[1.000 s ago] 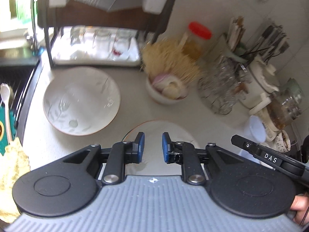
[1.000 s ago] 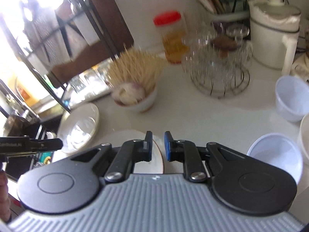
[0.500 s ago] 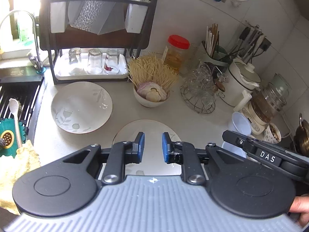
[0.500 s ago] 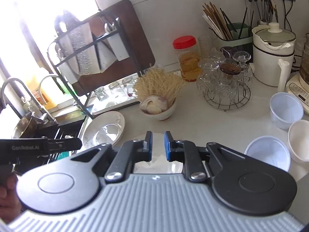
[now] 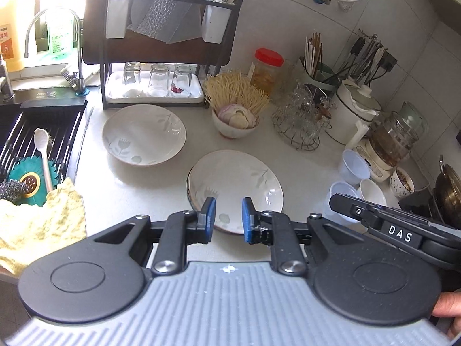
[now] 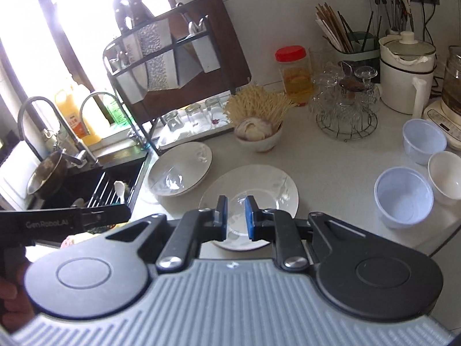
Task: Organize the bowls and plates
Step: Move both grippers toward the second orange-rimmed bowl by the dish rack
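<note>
- Counter (image 5: 149, 193): stacked plates (image 5: 234, 184) sit near its front edge, directly ahead of and below both tongs. Round, so no long axis.
- Deep plate (image 5: 144, 134) lies apart, toward the sink-side edge, closer to the left gripper (image 5: 226, 216).
- Small bowls (image 6: 403, 199) sit toward the right edge, nearer the right gripper (image 6: 235, 216).
- Both tongs nearly clenched, nothing btwn jaws.
- Onion bowl (image 5: 234, 121) and glass rack (image 5: 299, 121) stand behind; nothing blocks the approach to the stack.
</note>
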Motion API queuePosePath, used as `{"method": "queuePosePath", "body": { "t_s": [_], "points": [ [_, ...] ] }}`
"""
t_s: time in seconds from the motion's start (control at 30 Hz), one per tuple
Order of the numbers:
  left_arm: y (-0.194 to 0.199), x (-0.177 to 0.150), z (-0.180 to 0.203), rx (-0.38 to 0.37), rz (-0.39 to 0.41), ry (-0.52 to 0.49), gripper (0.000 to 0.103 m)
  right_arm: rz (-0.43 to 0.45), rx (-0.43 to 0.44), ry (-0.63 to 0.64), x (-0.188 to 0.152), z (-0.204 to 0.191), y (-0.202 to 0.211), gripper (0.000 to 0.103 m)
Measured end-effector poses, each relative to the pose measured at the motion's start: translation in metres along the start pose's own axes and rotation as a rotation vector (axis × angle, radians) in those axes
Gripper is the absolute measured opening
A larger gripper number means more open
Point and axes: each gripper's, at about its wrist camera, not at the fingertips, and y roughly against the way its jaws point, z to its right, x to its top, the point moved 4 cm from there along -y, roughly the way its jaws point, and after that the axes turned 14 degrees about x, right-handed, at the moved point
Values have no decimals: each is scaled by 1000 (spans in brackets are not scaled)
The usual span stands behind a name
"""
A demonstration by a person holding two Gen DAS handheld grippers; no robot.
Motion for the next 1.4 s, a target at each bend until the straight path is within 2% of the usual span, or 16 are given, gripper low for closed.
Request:
{"method": "queuePosePath", "body": {
  "t_s": [0.53, 0.83, 1.13, 1.27, 1.4],
  "points": [
    [43, -34, -31, 0, 10, 12, 22, -22, 4, 29, -26, -43, 15, 17],
    [37, -40, -54, 15, -30, 65, 26, -57, 33, 29, -26, -52, 1, 17],
    [13, -17, -67, 26, -42, 97, 26, -81, 53, 24, -7, -49, -32, 17],
    [1, 7, -73, 37, -39, 97, 27, -97, 62, -1, 5, -43, -55, 17],
    [-13, 33, -76, 51, -15, 76, 33, -79, 79, -1, 25, -41, -74, 17]
  ]
}}
